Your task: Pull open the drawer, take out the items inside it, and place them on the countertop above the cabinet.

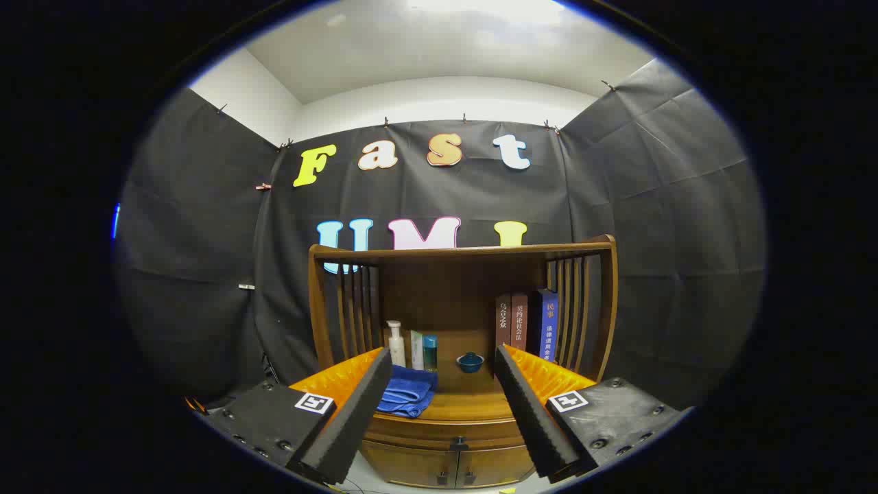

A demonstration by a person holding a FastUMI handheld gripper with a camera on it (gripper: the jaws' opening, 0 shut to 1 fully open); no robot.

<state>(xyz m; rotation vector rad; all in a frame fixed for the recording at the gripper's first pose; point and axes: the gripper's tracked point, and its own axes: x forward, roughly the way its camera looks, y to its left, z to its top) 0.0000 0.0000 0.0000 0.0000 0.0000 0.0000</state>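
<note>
A wooden cabinet (453, 274) with slatted sides stands ahead, beyond the fingers. Its shallow drawer (446, 433) sits closed under the countertop (473, 405), with a small dark knob (459, 440) at its middle. Below it are two cabinet doors (439, 466). My gripper (444, 405) is open, its fingers spread wide apart, framing the countertop and the drawer front from some distance. Nothing is between the fingers. The drawer's contents are hidden.
On the countertop lie a folded blue cloth (408, 391), a white pump bottle (396, 343), two slim bottles (423, 351) and a small teal lidded bowl (470, 361). Several books (527, 326) stand upright at the right side. Black cloth walls surround the cabinet.
</note>
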